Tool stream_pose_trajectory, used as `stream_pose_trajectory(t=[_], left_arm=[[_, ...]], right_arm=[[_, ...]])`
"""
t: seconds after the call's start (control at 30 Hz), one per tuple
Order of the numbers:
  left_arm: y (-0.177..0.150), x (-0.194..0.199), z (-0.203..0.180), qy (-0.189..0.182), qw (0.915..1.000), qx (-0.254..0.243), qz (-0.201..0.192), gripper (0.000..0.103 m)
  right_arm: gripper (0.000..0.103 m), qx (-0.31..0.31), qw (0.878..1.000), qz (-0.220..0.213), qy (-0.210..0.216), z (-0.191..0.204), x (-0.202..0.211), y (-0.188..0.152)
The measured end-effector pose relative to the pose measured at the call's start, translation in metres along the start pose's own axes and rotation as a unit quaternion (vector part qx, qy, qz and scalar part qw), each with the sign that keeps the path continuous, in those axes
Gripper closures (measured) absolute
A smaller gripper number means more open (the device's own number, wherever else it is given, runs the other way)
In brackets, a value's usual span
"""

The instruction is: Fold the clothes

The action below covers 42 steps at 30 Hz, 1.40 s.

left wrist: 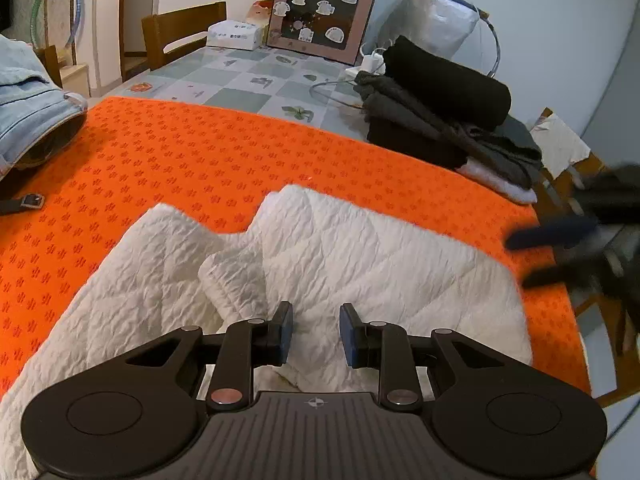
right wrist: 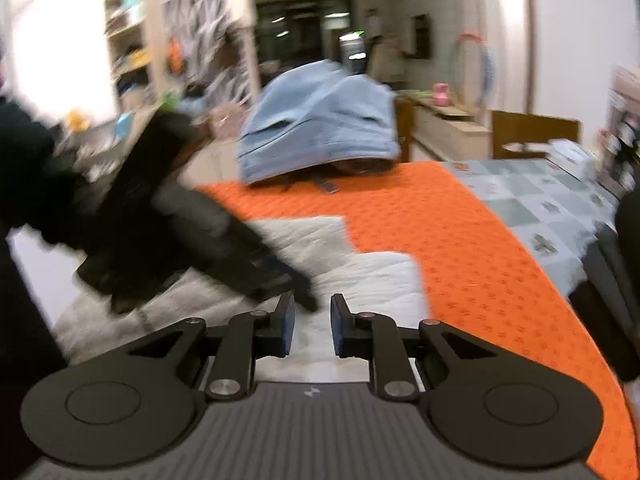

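Observation:
A white textured garment (left wrist: 320,248) lies partly folded on the orange cloth (left wrist: 200,160). My left gripper (left wrist: 316,330) is open and empty just above the garment's near part. My right gripper (right wrist: 312,330) is open and empty above the garment's white edge (right wrist: 380,280). In the left wrist view the right gripper (left wrist: 560,248) shows blurred at the right edge of the cloth. In the right wrist view the left gripper (right wrist: 304,292) shows blurred over the garment (right wrist: 304,240).
A stack of folded dark clothes (left wrist: 448,112) sits at the far right of the table. Light blue jeans (left wrist: 28,96) and a belt buckle (left wrist: 32,200) lie at the left; the jeans (right wrist: 320,120) also show ahead. A cardboard box (left wrist: 324,8), tissue pack (left wrist: 236,34), chairs behind.

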<state>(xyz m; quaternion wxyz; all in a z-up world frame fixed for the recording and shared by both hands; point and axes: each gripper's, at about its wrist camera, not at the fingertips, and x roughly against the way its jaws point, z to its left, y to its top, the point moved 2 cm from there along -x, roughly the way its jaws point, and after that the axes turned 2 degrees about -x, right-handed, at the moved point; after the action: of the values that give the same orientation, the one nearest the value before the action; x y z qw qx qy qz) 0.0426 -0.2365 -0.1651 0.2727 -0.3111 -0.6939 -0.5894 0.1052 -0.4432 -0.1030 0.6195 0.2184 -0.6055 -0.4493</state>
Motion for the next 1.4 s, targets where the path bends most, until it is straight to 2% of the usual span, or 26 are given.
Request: stream_pose_trajectory(t=[0.1, 0.2, 0.3, 0.47, 0.5, 0.53, 0.6, 0.7, 0.87, 1.0, 1.1, 1.17, 1.2, 1.3, 1.37, 1.4], left_arm=[[-0.003, -0.003, 0.000, 0.005, 1.0000, 0.002, 0.000, 0.073], [-0.006, -0.005, -0.001, 0.006, 1.0000, -0.001, 0.001, 0.074], [-0.007, -0.004, -0.003, 0.008, 0.9999, -0.007, 0.003, 0.073], [-0.009, 0.003, -0.003, 0.011, 0.9999, -0.004, 0.003, 0.073], [-0.009, 0.002, -0.003, 0.012, 0.9999, -0.004, 0.003, 0.073], [-0.009, 0.002, -0.004, 0.013, 0.9999, -0.005, 0.003, 0.074], [-0.010, 0.002, -0.005, 0.015, 0.9999, -0.005, 0.003, 0.074], [-0.012, 0.002, -0.006, 0.017, 0.9998, -0.004, 0.000, 0.074], [-0.014, 0.001, -0.004, 0.016, 0.9999, -0.005, -0.005, 0.074], [-0.016, 0.000, -0.003, 0.013, 0.9999, -0.001, -0.010, 0.074], [-0.017, 0.000, -0.002, 0.012, 0.9998, 0.008, -0.011, 0.073], [-0.017, 0.000, -0.002, 0.014, 0.9998, 0.005, -0.012, 0.073], [-0.017, 0.000, -0.003, 0.015, 0.9998, 0.003, -0.012, 0.073], [-0.013, 0.006, -0.007, 0.016, 0.9997, -0.018, -0.010, 0.072], [-0.011, 0.020, -0.009, 0.014, 0.9992, -0.035, -0.013, 0.061], [-0.013, 0.030, -0.009, 0.024, 0.9984, -0.050, -0.014, 0.045]], right_arm=[[0.079, -0.022, 0.999, 0.016, -0.017, -0.019, -0.016, -0.012], [0.079, -0.009, 0.998, 0.057, -0.027, -0.028, -0.036, -0.044], [0.079, 0.008, 0.999, 0.043, -0.025, -0.027, -0.042, -0.068], [0.074, -0.010, 0.999, 0.052, -0.004, -0.036, -0.040, -0.039], [0.063, -0.026, 0.999, 0.044, -0.004, -0.043, -0.037, -0.036], [0.042, -0.043, 0.998, 0.036, -0.005, -0.051, -0.035, -0.032], [0.023, -0.087, 0.996, 0.023, -0.004, -0.072, -0.031, -0.032], [0.019, -0.164, 0.986, 0.021, 0.019, -0.104, -0.033, -0.040], [0.018, -0.264, 0.959, 0.050, 0.091, -0.129, -0.053, -0.064], [0.017, -0.297, 0.941, 0.066, 0.146, -0.127, -0.067, -0.074], [0.016, -0.312, 0.935, 0.069, 0.156, -0.123, -0.075, -0.078], [0.022, -0.330, 0.930, 0.069, 0.146, -0.122, -0.077, -0.076], [0.035, -0.331, 0.932, 0.074, 0.128, -0.120, -0.077, -0.073], [0.048, -0.306, 0.943, 0.088, 0.092, -0.109, -0.074, -0.061], [0.051, -0.288, 0.950, 0.087, 0.079, -0.102, -0.071, -0.052], [0.052, -0.279, 0.954, 0.087, 0.074, -0.098, -0.070, -0.047]])
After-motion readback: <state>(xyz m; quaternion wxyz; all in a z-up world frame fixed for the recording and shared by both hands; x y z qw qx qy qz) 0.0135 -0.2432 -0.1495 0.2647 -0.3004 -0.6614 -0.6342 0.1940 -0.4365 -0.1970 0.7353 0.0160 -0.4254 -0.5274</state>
